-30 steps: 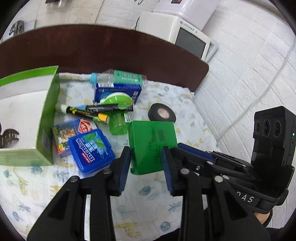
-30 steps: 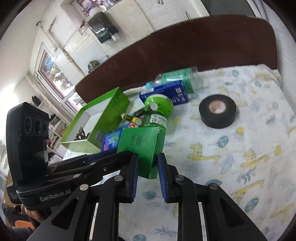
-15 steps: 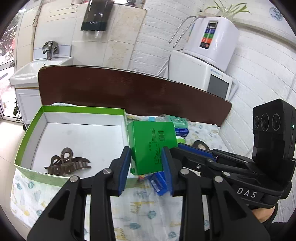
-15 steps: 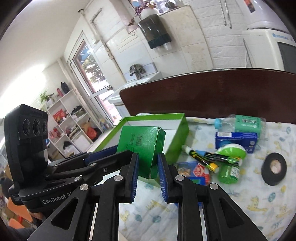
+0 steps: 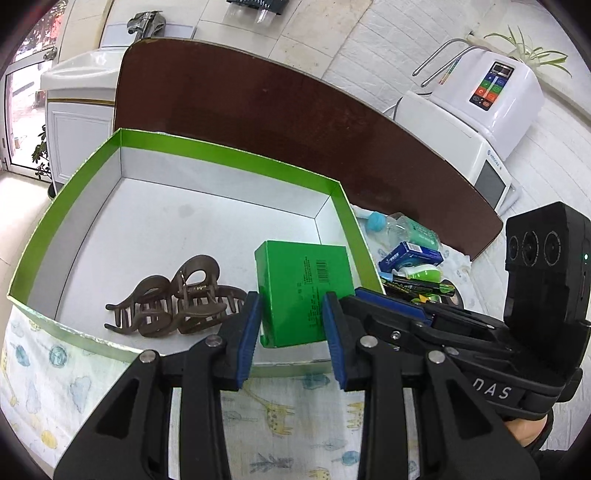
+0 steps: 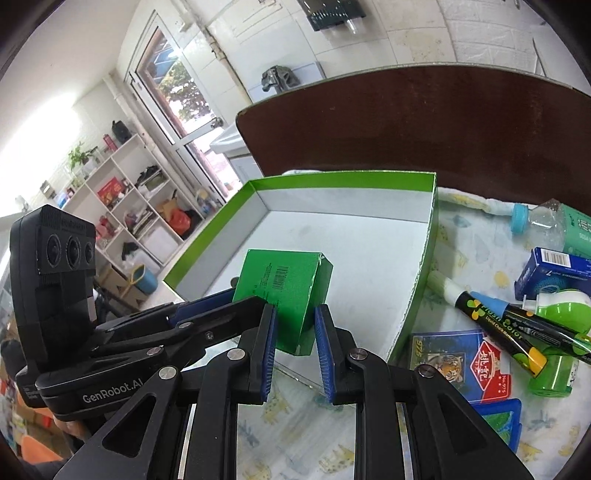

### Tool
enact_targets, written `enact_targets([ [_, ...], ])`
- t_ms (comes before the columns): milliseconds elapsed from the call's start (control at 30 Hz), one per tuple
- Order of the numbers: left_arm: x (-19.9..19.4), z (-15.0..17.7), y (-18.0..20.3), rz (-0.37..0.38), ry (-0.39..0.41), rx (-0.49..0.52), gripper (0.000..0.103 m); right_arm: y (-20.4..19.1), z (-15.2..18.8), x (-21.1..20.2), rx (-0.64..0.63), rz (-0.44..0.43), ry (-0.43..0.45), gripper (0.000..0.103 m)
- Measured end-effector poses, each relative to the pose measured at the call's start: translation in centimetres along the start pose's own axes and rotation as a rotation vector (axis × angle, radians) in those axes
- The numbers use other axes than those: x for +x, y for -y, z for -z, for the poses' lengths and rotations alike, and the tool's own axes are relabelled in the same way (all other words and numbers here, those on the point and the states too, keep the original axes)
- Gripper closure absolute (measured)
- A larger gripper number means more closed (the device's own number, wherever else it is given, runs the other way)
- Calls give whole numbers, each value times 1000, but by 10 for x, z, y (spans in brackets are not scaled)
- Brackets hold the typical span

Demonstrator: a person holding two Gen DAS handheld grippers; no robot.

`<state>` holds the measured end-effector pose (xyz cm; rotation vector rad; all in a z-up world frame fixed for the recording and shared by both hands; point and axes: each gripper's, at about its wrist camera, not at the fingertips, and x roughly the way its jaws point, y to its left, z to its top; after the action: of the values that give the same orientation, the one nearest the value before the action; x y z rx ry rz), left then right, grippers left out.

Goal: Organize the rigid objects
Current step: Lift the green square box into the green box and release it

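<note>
A dark brown curved board stands behind the bed, whose sheet is printed with giraffes and clouds. Against the white brick wall sit a white machine with coloured buttons and a cream monitor-like unit. By the window are white shelves crammed with clutter, and a sink with a tap.

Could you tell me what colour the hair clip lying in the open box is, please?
Brown; the hair clip shows best in the left wrist view.
</note>
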<state>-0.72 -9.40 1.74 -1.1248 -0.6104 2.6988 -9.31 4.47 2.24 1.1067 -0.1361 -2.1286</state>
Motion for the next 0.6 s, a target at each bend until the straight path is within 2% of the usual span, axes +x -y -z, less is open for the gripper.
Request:
enact_targets([
  [233,3,0,-8,2,-11,2,72,5,4,19,28,28,-63,78],
  [300,2,1,-8,-10,-13,4,69,4,3,19,33,32,-75,78],
  [433,-5,2,-2,-57,8,13,50,7,8,12,56,11,-73,78],
  [600,-19,0,28,-12,38,51,49,9,13,-11,60,15,-41,78],
])
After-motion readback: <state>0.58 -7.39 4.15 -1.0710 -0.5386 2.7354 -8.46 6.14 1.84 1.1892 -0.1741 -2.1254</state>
